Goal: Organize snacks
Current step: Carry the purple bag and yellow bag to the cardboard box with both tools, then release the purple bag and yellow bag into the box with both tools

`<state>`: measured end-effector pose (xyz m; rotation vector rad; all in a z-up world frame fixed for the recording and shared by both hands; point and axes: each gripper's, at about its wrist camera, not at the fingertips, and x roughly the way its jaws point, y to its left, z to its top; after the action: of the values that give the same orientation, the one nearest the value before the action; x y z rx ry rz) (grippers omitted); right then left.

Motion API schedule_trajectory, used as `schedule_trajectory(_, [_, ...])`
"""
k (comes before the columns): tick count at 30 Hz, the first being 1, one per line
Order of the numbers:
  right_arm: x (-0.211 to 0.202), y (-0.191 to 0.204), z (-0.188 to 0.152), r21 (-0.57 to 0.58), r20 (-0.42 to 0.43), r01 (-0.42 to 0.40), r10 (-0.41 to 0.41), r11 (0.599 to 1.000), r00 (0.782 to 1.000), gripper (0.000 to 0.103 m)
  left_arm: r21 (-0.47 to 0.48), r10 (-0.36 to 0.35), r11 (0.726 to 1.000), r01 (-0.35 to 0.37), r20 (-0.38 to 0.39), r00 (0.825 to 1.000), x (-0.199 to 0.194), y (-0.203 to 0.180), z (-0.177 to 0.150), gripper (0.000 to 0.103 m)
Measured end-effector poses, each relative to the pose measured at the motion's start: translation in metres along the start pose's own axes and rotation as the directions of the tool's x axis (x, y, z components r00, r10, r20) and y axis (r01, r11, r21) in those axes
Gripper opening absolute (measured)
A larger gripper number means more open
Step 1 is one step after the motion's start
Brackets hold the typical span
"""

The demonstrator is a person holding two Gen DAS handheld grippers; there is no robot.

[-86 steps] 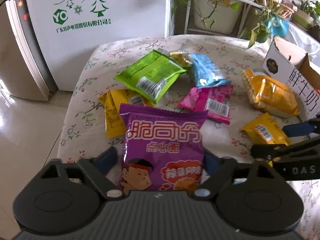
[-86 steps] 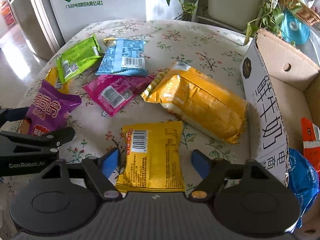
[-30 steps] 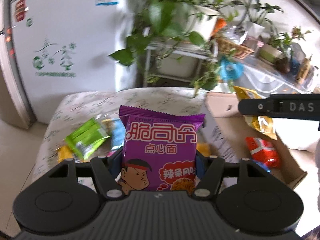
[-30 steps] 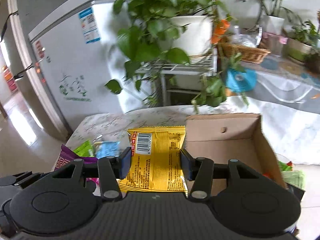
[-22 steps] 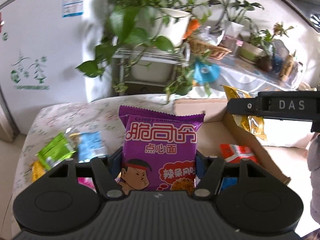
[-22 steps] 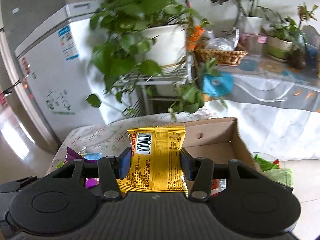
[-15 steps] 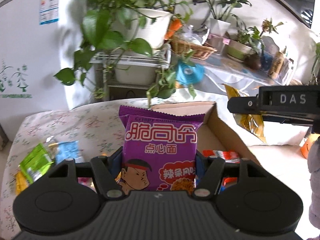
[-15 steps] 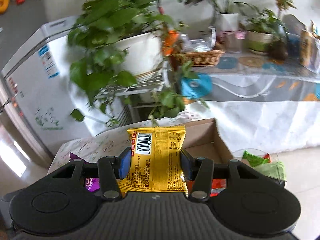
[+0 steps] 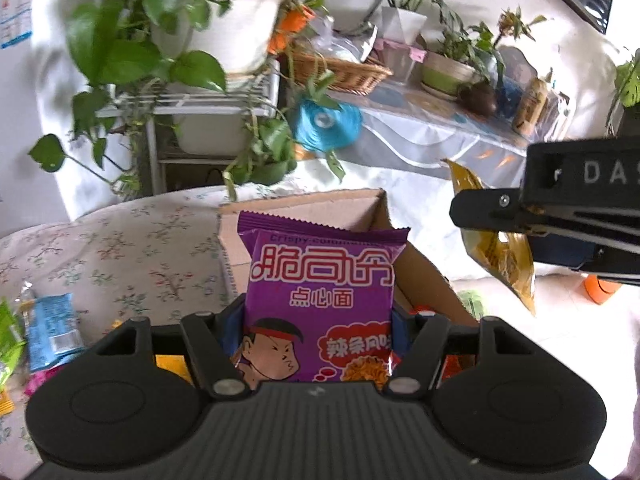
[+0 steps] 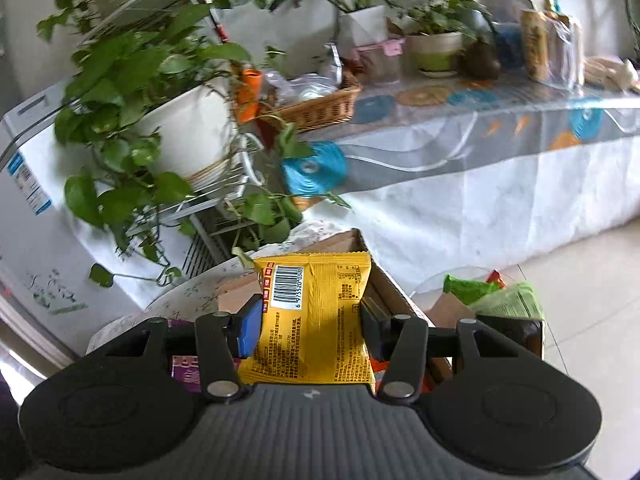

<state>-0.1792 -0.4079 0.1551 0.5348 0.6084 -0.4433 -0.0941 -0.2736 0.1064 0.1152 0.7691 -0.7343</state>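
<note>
The tabletop (image 9: 132,248), under a floral cloth, fills the left of the left wrist view, with a row of potted plants (image 9: 160,40) and a long cloth-covered side table (image 10: 480,168) in the far room beyond it. At the tabletop's right end stands the open cardboard box (image 9: 304,208), and a red packet (image 9: 424,312) shows inside it, so some sorting looks done.

Two more snacks are in the air near the box. The left hand-held gripper (image 9: 318,336) is closed on the sides of a purple noodle packet (image 9: 320,292), held upright in front of the box. The right hand-held gripper (image 10: 310,330) clamps a yellow packet (image 10: 316,320) narrowly between its pads, above the box's far right edge; neither packet is dropped in yet.

A blue packet (image 9: 50,332), a green packet (image 9: 8,344) and scraps of pink and yellow wrappers lie at the tabletop's near left, so I judge the job roughly midway. The floor to the right is pale tile.
</note>
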Motion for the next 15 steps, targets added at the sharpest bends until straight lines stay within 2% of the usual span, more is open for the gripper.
schedule_trajectory(3, [0.004, -0.003, 0.001, 0.028, -0.009, 0.009, -0.009, 1.0, 1.0, 0.059, 0.004, -0.004, 1.0, 0.004, -0.011, 1.0, 0.008, -0.004, 0.001, 0.07])
schedule_trajectory(4, [0.004, -0.004, 0.002, 0.037, -0.011, 0.015, -0.014, 0.999, 1.0, 0.06, 0.013, -0.005, 1.0, 0.005, -0.009, 1.0, 0.009, -0.005, 0.001, 0.075])
schedule_trajectory(8, [0.004, -0.007, 0.003, 0.076, -0.002, 0.013, -0.013, 0.997, 1.0, 0.076, 0.039, 0.003, 0.999, -0.004, 0.02, 1.0, 0.006, -0.008, 0.003, 0.09])
schedule_trajectory(10, [0.003, -0.008, 0.003, 0.094, 0.003, 0.003, -0.004, 0.996, 1.0, 0.081, 0.033, 0.005, 0.999, -0.006, 0.028, 1.0, 0.003, -0.005, 0.004, 0.091])
schedule_trajectory(15, [0.004, -0.007, 0.002, 0.107, 0.0, -0.014, 0.014, 0.994, 1.0, 0.082, 0.024, 0.029, 0.999, -0.03, 0.028, 0.999, -0.003, 0.005, 0.006, 0.093])
